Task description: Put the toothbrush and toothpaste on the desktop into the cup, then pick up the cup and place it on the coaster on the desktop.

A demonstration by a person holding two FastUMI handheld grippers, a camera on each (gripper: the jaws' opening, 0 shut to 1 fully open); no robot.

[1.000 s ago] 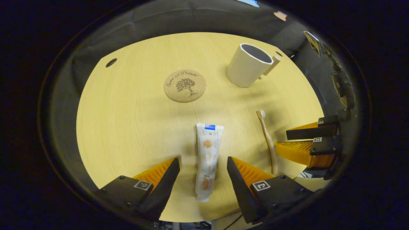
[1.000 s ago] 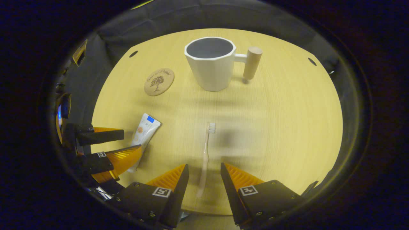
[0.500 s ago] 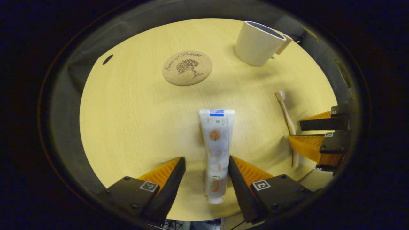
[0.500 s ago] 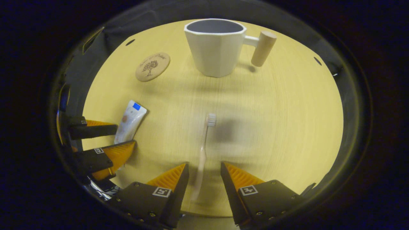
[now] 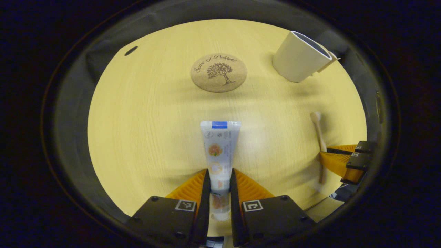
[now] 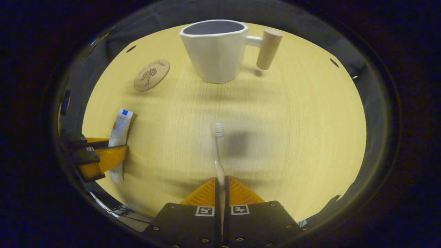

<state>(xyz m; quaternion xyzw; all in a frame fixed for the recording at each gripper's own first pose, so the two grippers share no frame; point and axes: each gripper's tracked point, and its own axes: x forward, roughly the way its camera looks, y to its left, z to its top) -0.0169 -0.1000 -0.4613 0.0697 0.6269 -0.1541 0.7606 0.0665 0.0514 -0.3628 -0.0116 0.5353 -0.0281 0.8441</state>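
Observation:
In the left gripper view, my left gripper (image 5: pixel 219 177) is shut on the white toothpaste tube (image 5: pixel 218 148), which points forward over the wooden table (image 5: pixel 148 113). The cork coaster (image 5: pixel 218 72) lies beyond it and the white cup (image 5: pixel 299 57) stands at the far right. In the right gripper view, my right gripper (image 6: pixel 221 184) is shut on the pale toothbrush (image 6: pixel 217 148), bristles pointing toward the cup (image 6: pixel 215 50) with its wooden handle (image 6: pixel 267 48). The right gripper (image 5: pixel 339 162) with the toothbrush (image 5: pixel 318 132) appears at the right edge; the left gripper (image 6: pixel 103 156) with the toothpaste (image 6: pixel 119 132) appears at the left.
The coaster (image 6: pixel 151 74) sits left of the cup in the right gripper view. Small dark holes (image 5: pixel 131 51) mark the tabletop near its far edge. The table's near edge runs just below both grippers.
Both grippers went from open to shut: the left closed on the toothpaste tube, the right on the toothbrush handle. Both views shifted slightly relative to the cup and coaster.

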